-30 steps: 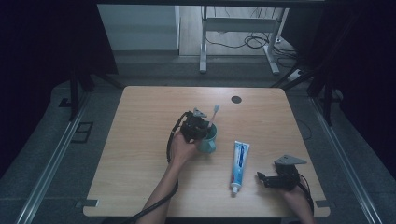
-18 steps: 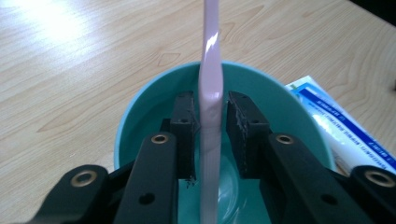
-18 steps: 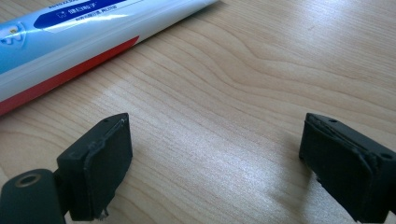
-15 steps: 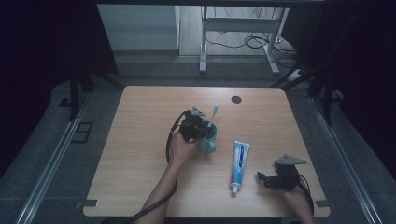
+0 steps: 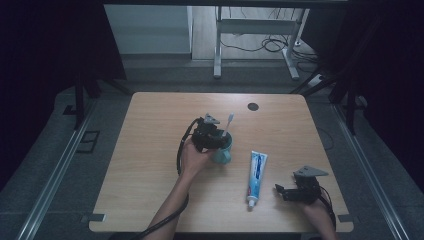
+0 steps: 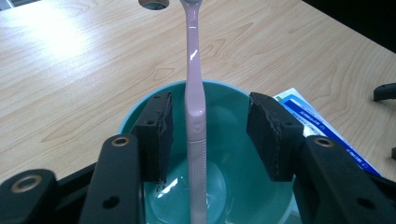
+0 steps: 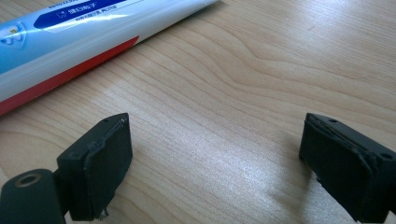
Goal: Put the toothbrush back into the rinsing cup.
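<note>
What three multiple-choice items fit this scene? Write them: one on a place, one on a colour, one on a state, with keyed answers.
1. Where does the toothbrush stand?
A. in the cup
B. flat on the table
C. on the toothpaste tube

2. What colour is the cup?
A. red
B. teal
C. yellow

3. How do the left gripper jaws stand?
A. clamped on the cup rim
B. shut on the tube
C. apart, either side of the toothbrush

Key: 1 A, its handle rises from the cup; 2 B, teal inside; 3 C, having just been opening, gaps show beside the handle.
</note>
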{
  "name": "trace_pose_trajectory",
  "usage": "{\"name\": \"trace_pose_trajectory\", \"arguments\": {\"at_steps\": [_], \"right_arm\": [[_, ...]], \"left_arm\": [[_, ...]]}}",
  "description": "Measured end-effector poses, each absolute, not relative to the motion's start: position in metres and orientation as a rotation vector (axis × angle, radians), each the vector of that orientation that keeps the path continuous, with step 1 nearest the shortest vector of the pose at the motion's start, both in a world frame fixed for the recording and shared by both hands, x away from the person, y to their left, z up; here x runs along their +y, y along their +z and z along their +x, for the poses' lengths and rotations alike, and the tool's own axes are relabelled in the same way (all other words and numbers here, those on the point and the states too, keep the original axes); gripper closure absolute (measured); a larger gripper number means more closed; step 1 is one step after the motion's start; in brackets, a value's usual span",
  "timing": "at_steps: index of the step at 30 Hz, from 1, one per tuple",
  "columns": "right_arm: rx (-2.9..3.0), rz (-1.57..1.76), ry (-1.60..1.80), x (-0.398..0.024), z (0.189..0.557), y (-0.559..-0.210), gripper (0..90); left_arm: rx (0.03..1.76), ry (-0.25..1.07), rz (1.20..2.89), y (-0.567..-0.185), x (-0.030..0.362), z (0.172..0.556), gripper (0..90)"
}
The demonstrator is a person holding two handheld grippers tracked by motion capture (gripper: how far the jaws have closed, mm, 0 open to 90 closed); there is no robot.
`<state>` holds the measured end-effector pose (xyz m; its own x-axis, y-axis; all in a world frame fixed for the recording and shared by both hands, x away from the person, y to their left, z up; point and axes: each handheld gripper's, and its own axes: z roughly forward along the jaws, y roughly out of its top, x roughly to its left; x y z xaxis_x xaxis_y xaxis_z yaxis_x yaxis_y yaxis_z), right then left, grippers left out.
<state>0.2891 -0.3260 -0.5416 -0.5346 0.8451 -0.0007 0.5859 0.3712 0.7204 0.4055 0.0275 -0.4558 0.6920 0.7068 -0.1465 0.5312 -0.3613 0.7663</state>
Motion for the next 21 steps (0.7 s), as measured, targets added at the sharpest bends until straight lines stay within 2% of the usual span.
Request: {"name": "trace_pose_trajectory", "arguments": {"at_steps": [15,21], "right_arm": [[2.267,1.248,0.963,-0.326,0.289,-0.542,9.3],[2.267,1.247,0.964,-0.326,0.289,-0.542,9.3]], "left_arm": [[0.924,0.241,2.060,-0.453,0.035,0.395,35.2],[0.949,0.238,2.069,-0.450,0.042,0.392,34.2]]}}
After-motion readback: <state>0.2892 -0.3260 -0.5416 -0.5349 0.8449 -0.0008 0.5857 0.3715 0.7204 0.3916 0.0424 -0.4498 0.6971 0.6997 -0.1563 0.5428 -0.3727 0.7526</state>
